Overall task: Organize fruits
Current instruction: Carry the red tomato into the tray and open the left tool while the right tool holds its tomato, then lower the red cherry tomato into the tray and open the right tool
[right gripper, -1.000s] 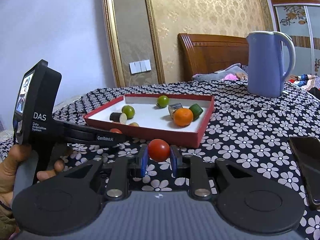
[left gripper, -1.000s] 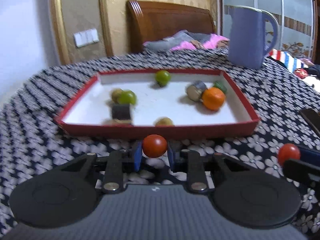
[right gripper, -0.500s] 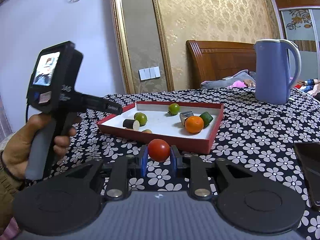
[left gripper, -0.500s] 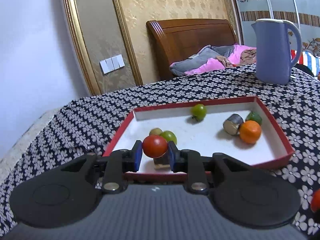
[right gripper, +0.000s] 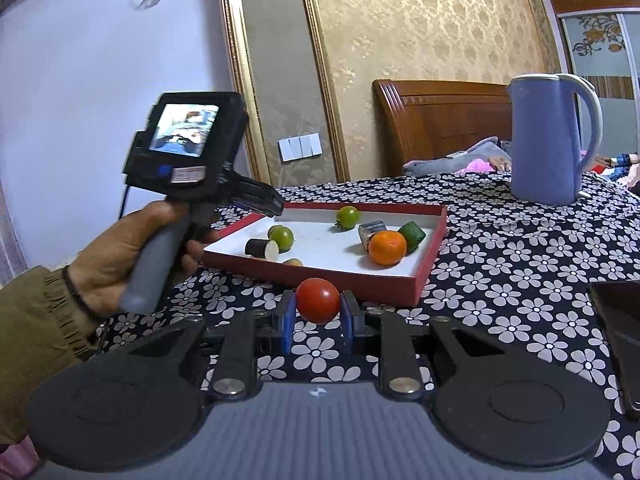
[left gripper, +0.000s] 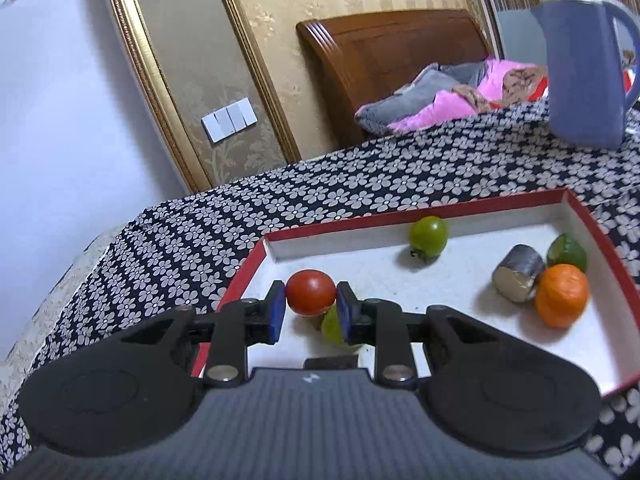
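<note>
My left gripper [left gripper: 310, 300] is shut on a red tomato [left gripper: 311, 290] and hangs over the left part of the red tray with a white floor [left gripper: 460, 320]. In the tray lie a green tomato [left gripper: 428, 236], an orange [left gripper: 562, 294], a green piece [left gripper: 568, 250], a grey cylinder [left gripper: 518, 272] and a green fruit [left gripper: 330, 326] just under the jaws. In front of the tray's near wall [right gripper: 380, 290], my right gripper [right gripper: 318, 312] is shut on a second red tomato [right gripper: 318, 300], above the cloth.
A blue kettle [right gripper: 548, 140] stands behind the tray at the right. A flat dark object [right gripper: 620, 340] lies at the right edge. A person's hand [right gripper: 120, 252] holds the left gripper's handle. Black cloth with white flowers [right gripper: 500, 280] covers the table.
The left gripper has moved with its tomato from in front of the tray's near wall to over the tray's left part. The right gripper has stayed put.
</note>
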Available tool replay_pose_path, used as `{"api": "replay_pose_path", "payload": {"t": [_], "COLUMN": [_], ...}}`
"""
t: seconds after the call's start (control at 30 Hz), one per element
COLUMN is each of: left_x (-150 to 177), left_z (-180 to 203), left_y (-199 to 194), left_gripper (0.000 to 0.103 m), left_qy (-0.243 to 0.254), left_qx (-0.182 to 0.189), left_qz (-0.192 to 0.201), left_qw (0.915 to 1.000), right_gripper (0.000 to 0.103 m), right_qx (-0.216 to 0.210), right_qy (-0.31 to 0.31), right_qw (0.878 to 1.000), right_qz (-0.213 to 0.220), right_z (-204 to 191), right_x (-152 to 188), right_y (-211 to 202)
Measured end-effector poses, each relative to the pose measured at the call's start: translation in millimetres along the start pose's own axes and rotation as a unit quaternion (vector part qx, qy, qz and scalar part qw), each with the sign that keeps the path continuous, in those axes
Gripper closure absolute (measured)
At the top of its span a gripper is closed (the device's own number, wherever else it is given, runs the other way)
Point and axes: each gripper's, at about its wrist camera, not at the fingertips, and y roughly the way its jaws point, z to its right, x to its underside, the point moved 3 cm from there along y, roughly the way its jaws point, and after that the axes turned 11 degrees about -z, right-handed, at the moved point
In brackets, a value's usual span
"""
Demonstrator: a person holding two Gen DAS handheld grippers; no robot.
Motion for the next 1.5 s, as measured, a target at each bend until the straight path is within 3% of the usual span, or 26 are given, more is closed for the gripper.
{"api": "replay_pose_path", "payload": {"t": [0.3,0.43,0.57,0.7,0.83,1.17,1.5], "left_x": [-16.3,-14.4,-7.6,6.6,28.7,83.1,111.3], "left_z": [18.3,21.4,23.9,18.9,7.8,-44.6,-69.0], "left_y": [13.6,5.9,-5.9,-20.9,-34.6,-44.8,-45.3], "left_gripper": [0.074,0.045,0.036,0.015,0.01,0.009,0.007], "left_qy": [0.014,0.014,0.026,0.018,0.01,-0.056,-0.091], "left_qx": [0.001,0.0,-0.01,-0.007,-0.012,0.004,0.012], "left_qz": [-0.008,0.005,0.02,0.024,0.024,-0.006,-0.021], "left_qw": [0.9999,0.9999,0.9994,0.9995,0.9996,0.9984,0.9956], "right_gripper": [0.08,0.08,0.08,0.08,0.08,0.08,0.08], "right_qx": [0.0,0.0,0.0,0.001,0.01,0.016,0.04], "right_qy": [0.005,0.006,0.007,0.002,-0.012,-0.029,-0.036], "right_qw": [1.0,1.0,1.0,1.0,1.0,0.999,0.998], "right_qz": [-0.002,-0.005,-0.007,-0.007,-0.013,-0.035,-0.045], "right_z": [2.5,2.3,1.5,-1.7,-5.9,-9.1,-17.1], "right_x": [1.0,1.7,1.0,-2.6,-8.9,-47.7,-91.1], "right_y": [-0.1,1.5,3.9,6.9,14.6,57.2,114.0]}}
